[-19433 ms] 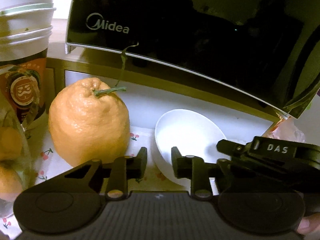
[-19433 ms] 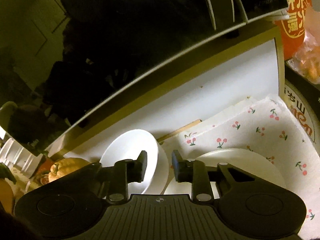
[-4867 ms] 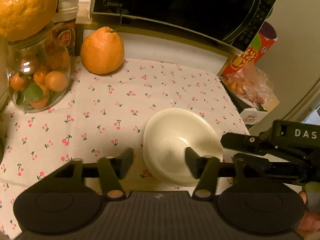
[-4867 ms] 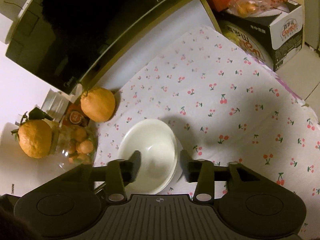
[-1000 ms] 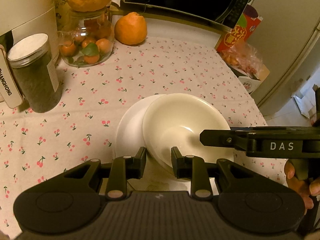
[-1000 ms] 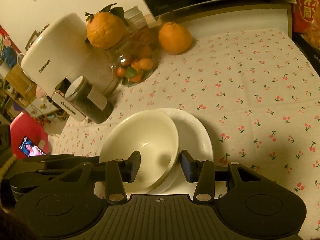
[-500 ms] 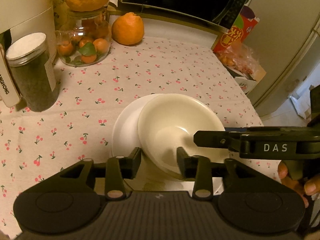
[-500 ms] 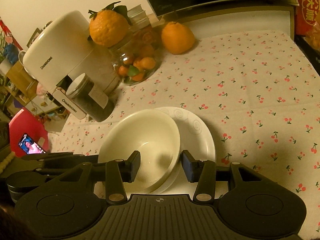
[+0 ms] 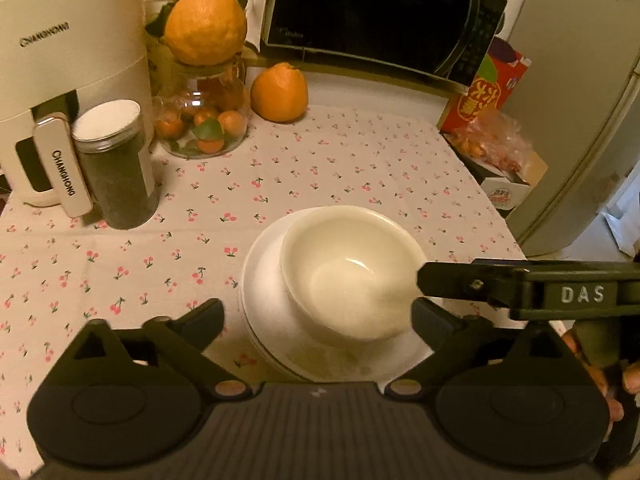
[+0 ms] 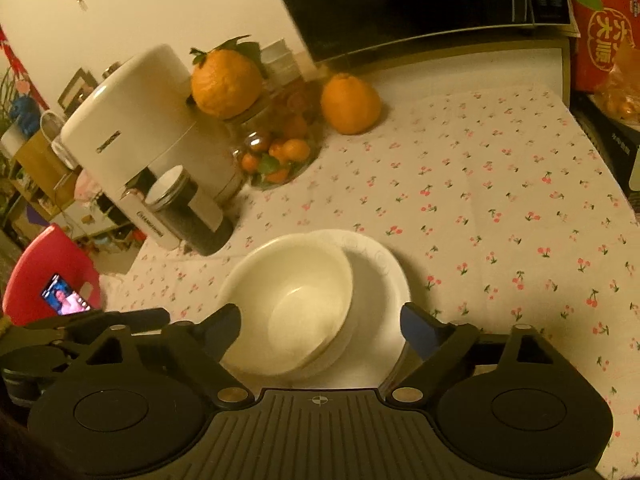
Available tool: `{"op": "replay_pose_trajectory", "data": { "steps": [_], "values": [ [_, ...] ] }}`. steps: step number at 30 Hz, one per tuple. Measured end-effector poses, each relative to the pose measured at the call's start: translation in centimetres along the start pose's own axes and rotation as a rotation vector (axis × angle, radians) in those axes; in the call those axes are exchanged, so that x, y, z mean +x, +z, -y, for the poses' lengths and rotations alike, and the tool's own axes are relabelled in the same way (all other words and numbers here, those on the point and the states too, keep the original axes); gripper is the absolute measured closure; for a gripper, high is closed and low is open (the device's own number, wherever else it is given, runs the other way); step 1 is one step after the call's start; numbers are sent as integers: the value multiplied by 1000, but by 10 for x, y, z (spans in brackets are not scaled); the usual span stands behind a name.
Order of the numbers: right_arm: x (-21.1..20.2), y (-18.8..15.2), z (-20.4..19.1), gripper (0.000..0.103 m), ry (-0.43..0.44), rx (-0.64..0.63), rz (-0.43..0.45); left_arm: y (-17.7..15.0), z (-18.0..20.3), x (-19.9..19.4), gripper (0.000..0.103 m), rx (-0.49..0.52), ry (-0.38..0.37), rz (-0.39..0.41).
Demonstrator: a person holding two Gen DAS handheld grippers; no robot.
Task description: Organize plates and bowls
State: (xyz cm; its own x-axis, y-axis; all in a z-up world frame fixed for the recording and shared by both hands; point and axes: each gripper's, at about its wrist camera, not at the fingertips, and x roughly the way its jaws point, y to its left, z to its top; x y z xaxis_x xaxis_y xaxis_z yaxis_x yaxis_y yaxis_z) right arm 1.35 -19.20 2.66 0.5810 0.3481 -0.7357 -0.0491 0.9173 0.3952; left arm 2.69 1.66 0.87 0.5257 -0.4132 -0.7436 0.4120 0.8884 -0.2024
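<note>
The bowl (image 9: 352, 276) sits on the stacked plates (image 9: 264, 280) near the front edge of the cherry-print tablecloth (image 9: 320, 168), shifted toward the right side of the plates in the left wrist view, so a crescent of plate shows on the left. That nesting looks like the point of the task: dishes gathered into 1 pile in open cloth, well apart from the jar of small oranges (image 9: 200, 120), the dark canister (image 9: 116, 168) and the microwave (image 9: 376, 16) at the far side.

The left gripper (image 9: 316, 316) is released, its jaws opening wide with the stack between them and nothing pressed. The right gripper (image 10: 320, 324) is likewise let go and opening, its fingers straddling the bowl without touching. I judge both are spread this way because the stack now rests on its own.
</note>
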Motion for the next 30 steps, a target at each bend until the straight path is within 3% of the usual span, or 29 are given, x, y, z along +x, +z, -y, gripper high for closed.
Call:
{"op": "replay_pose_trajectory", "data": {
  "steps": [4, 10, 17, 30],
  "values": [
    [-15, -4, -7, 8, -14, -24, 1, -8, 7, -9, 0, 0, 12, 1],
    [-38, -19, -5, 7, -111, -69, 35, -22, 9, -12, 0, -26, 96, -7],
    [-56, -38, 3, 2, -147, -57, 83, -32, 14, -17, 0, -62, 205, 28],
    [-41, -50, 0, 2, -192, -105, 47, -33, 13, -21, 0, -122, 301, 65]
  ]
}}
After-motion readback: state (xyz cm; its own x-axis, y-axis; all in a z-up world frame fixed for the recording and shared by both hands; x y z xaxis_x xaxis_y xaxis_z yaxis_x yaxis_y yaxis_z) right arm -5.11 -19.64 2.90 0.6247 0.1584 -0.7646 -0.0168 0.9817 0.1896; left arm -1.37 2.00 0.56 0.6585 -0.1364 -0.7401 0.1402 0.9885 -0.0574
